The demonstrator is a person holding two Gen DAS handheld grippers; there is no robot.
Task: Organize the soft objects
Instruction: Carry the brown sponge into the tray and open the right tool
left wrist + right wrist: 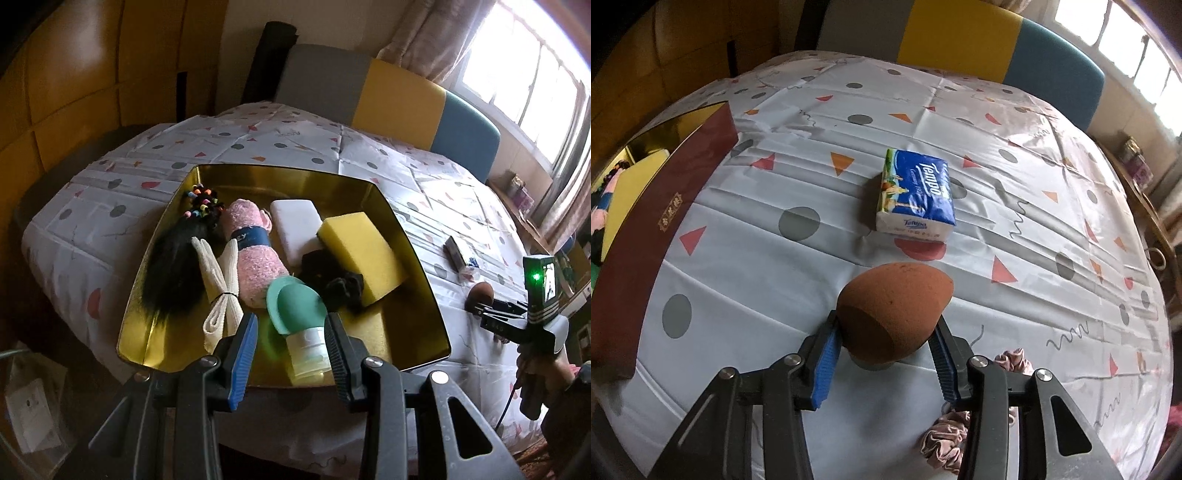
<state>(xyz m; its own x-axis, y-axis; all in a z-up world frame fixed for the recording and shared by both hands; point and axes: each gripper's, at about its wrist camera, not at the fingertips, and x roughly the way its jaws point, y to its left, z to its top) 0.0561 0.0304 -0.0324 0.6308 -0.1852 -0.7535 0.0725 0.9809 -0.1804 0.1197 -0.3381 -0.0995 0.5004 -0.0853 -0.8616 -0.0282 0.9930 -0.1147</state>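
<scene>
A gold tray (424,295) holds a black hairpiece (173,273), a tied white cloth (221,291), a pink towel roll (255,254), a white block (295,225), a yellow sponge (365,251) and a black scrunchie (340,284). A green squeeze bottle (295,306) lies at the tray's front. My left gripper (291,332) hovers over it, open, with a gap at the left pad. My right gripper (886,332) is shut on a brown makeup sponge (894,299), just above the tablecloth. From the left wrist view the right gripper (476,310) and brown makeup sponge (480,293) are right of the tray.
A blue tissue pack (916,195) lies mid-table beyond the sponge. A pink scrunchie (1015,362) sits under my right gripper's right finger. The tray's red-brown outer wall (665,221) stands at the left. A grey, yellow and blue seat back (402,96) lines the far table edge.
</scene>
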